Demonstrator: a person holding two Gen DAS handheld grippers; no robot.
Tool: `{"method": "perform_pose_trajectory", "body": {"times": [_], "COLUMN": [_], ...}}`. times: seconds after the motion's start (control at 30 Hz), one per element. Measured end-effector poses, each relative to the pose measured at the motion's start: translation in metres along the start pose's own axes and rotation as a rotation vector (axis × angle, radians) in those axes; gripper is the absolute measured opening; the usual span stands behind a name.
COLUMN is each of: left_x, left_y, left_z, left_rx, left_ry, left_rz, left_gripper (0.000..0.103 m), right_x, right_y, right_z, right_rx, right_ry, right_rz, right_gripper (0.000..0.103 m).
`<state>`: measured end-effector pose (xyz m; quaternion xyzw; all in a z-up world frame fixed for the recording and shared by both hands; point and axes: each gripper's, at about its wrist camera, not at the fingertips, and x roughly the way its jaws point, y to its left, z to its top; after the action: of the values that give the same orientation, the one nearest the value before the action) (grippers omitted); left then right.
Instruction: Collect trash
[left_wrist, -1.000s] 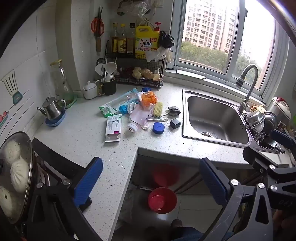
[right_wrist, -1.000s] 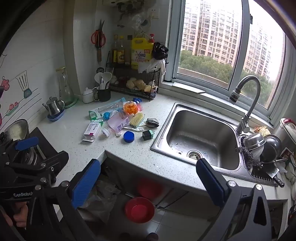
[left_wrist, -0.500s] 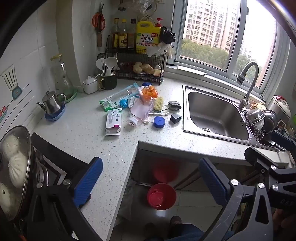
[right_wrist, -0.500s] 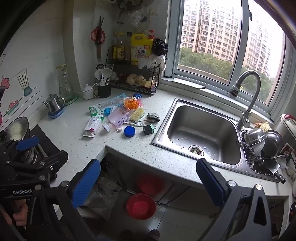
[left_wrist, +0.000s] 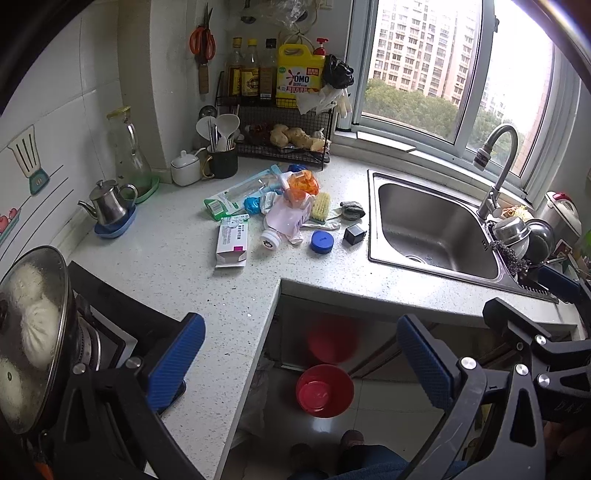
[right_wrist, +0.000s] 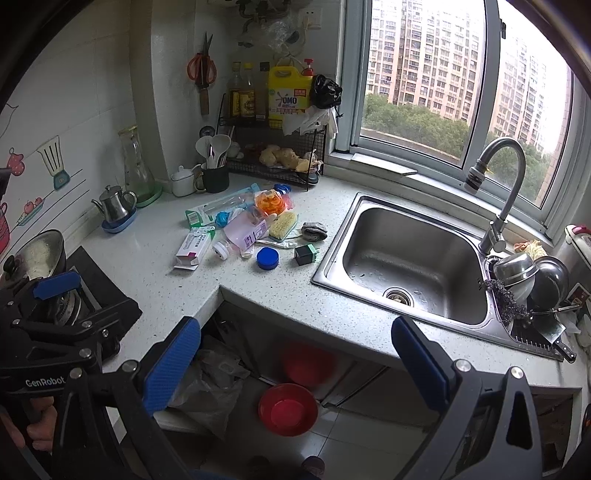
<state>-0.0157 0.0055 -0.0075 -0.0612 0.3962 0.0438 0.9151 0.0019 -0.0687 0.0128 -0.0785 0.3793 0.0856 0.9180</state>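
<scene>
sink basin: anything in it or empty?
Empty. The sink shows bare steel down to the drain, with only a few water droplets; the metal bowls sit outside it, on the right.

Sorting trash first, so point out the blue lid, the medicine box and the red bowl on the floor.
blue lid (left_wrist: 322, 240), left wrist view, top face.
medicine box (left_wrist: 232, 243), left wrist view, printed top panel.
red bowl (right_wrist: 288, 409), right wrist view, inside bottom.
</scene>
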Motion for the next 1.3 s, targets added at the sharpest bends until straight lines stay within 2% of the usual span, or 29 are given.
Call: {"method": "perform_pose_trajectory", "body": {"times": [0.6,0.8,1.3], "left_x": [-0.0076,-0.0070,-0.0067], "left_y": [0.0018,0.0034,0.0061], "left_z": [-0.0025,-0.0041,-0.0059], "left_rx": [0.015,0.016,0.002], "left_ry": [-0.020,-0.017,-0.014], "left_rz": [0.013,0.015,0.014], "left_gripper": [0.103,0.103,0.103], "right_x": [-0.0017,0.0005,-0.0003], "right_y": [0.0040,0.0042,0.0064], "right_z": [-0.0040,-0.0048,-0.0041], "right_rx": [-0.011,0.013,0.011], "right_ry": [-0.018,-0.005,-0.015], "right_rz": [-0.007,0.033,0.039], "right_gripper": [0.103,0.103,0.103]}}
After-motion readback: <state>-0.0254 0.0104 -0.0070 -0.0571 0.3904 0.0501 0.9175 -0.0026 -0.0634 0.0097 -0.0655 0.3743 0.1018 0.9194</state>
